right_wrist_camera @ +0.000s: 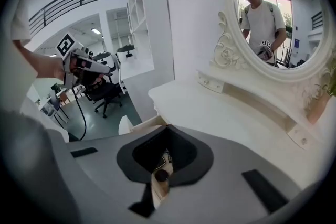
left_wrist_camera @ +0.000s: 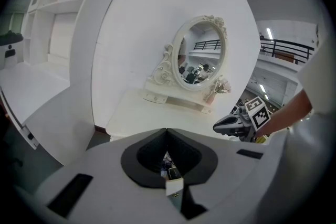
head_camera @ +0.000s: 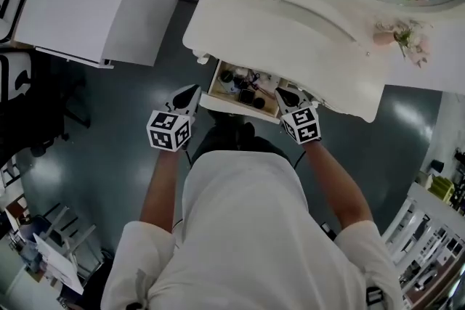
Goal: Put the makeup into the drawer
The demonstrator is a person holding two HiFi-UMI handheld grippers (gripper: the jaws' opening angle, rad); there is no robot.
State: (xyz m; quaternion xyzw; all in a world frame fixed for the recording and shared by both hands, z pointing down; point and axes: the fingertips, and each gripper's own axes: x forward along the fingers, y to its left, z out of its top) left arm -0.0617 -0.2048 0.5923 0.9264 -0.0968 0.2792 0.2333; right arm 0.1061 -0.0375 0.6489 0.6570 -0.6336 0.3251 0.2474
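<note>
White dressing table; its drawer stands open with the makeup inside. My left gripper and right gripper flank it, both closed and empty. Stowing appears complete, so I judge that an even push with both tips on the drawer front should slide it shut.

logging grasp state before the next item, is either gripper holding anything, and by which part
Nothing is held: the left gripper and right gripper are both shut and empty.

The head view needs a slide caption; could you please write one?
From above: left tool and right tool, both shut, flanking the open vanity drawer of makeup.
</note>
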